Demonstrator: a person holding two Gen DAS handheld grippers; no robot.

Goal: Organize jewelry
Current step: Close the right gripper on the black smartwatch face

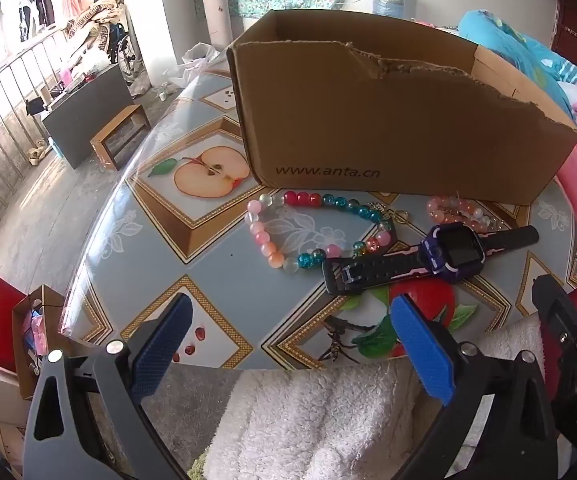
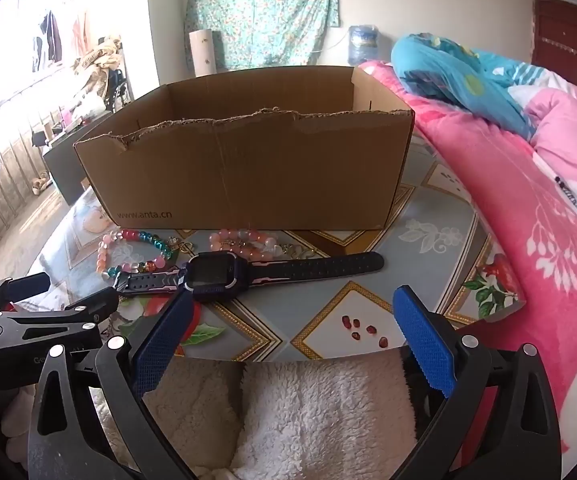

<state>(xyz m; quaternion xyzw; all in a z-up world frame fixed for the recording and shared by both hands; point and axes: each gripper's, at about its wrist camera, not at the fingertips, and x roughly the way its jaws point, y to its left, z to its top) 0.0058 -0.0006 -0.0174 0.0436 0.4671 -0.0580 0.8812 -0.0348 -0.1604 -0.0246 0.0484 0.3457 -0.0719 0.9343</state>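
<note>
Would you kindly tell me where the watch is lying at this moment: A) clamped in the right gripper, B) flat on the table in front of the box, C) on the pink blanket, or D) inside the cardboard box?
B: the watch lies flat on the table in front of the cardboard box, beside the bead bracelets, and both grippers are open and empty.

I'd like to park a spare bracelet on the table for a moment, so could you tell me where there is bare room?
Free: the tabletop right of the watch, up to the pink blanket, and the patch left of the multicoloured bracelet toward the table edge. Crowded: the strip before the cardboard box, where both bracelets, including the pink bracelet, and the watch lie.
</note>
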